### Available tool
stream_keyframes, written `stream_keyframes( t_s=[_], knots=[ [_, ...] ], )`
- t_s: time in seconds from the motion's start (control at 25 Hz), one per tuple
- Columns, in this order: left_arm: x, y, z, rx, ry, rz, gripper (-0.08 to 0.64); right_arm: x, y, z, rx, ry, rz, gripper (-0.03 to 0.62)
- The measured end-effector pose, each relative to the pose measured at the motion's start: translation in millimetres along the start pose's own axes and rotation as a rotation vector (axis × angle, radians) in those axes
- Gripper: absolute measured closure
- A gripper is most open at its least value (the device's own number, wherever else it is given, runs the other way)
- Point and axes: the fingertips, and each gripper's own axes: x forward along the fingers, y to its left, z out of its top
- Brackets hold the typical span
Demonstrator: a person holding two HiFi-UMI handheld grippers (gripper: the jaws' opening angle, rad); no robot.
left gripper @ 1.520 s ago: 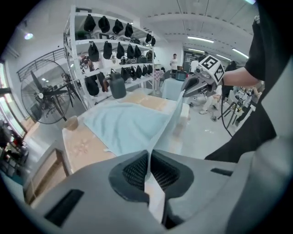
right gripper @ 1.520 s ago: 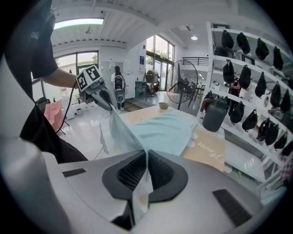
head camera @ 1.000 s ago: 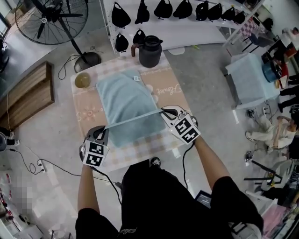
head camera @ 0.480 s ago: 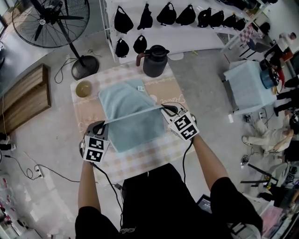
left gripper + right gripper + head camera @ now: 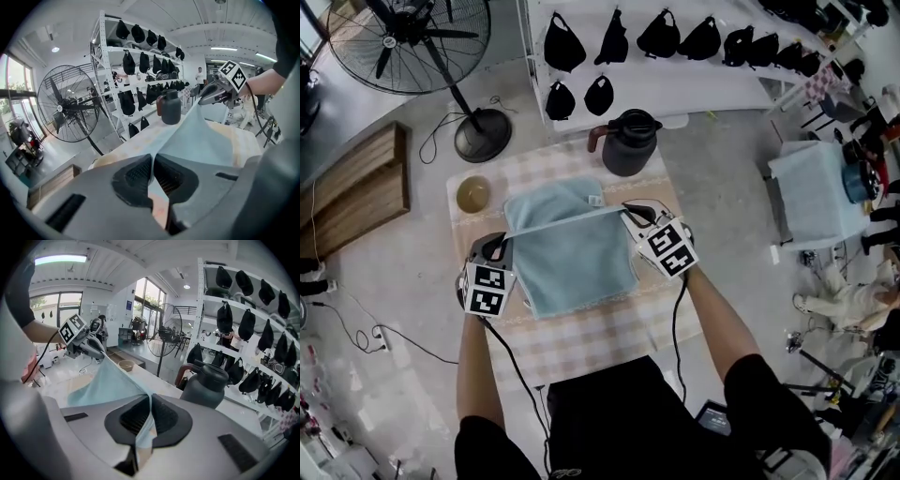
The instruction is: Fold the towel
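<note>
A light blue towel (image 5: 572, 248) lies on the checked tablecloth (image 5: 581, 328), its near half lifted and carried over the far half. My left gripper (image 5: 502, 241) is shut on one lifted corner, and my right gripper (image 5: 628, 212) is shut on the other. The towel's edge runs taut between them. In the left gripper view the towel (image 5: 201, 136) stretches from the shut left gripper (image 5: 153, 161) up to the right gripper (image 5: 202, 99). Seen from the right gripper view, the towel (image 5: 110, 383) runs from the shut right gripper (image 5: 151, 401) to the left gripper (image 5: 100, 356).
A dark jug (image 5: 630, 142) stands at the table's far edge, close to the towel's far corner. A small bowl (image 5: 473, 194) sits at the far left of the table. A floor fan (image 5: 412, 42) and a shelf of black bags (image 5: 675, 37) stand beyond the table.
Both grippers have carried the towel's lifted edge away from me, over the lying half toward the jug. The folded-over part now covers more of the towel.
</note>
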Motion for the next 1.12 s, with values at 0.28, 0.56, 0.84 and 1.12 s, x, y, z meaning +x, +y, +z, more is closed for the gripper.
stream_keyframes(
  t_s=[0.28, 0.56, 0.84, 1.12],
  knots=[
    [53.6, 37.9, 0.4, -0.032, 0.057, 0.018, 0.545, 59.5, -33.6, -3.2, 0.035, 0.016, 0.05, 0.575],
    [88.8, 65.0, -2.6, -0.092, 0.119, 0.044, 0.545, 111.1, -57.9, -10.4, 0.11, 0.039, 0.052, 0.574],
    [120.4, 75.7, -20.8, -0.127, 0.149, 0.067, 0.541, 137.8, -63.2, -26.2, 0.139, 0.068, 0.037, 0.57],
    [90.8, 59.7, -48.1, -0.218, 0.14, 0.059, 0.34, 113.9, -61.8, -55.1, 0.229, 0.065, 0.062, 0.419]
  ],
)
